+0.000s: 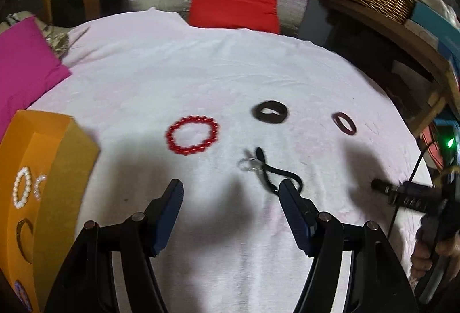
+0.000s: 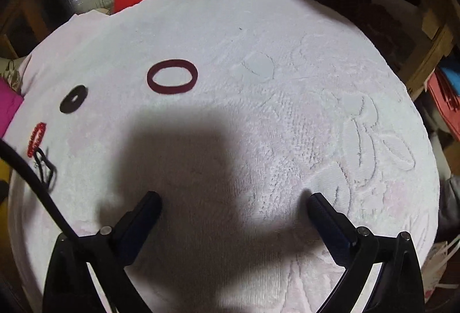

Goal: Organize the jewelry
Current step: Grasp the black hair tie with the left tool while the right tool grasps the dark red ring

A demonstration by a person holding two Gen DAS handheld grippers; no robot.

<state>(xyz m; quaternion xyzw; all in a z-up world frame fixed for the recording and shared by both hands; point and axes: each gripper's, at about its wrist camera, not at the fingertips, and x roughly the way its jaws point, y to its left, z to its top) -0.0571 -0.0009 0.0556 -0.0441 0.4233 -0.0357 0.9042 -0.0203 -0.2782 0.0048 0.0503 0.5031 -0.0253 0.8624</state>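
Spread, empty left gripper (image 1: 231,186) hovers by a black cord (image 1: 276,172); its loose loops could snag, dragging the ring (image 1: 248,164).

We are holding the left gripper (image 1: 230,199) open over the white towel (image 1: 201,77) — a black cord with a ring (image 1: 268,169) is lying just past its fingertips, a red bead bracelet (image 1: 192,139) sitting beyond.

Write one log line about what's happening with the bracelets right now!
left gripper: open, empty | right gripper: open, empty | red bead bracelet: on towel | pearl bracelet: in orange box
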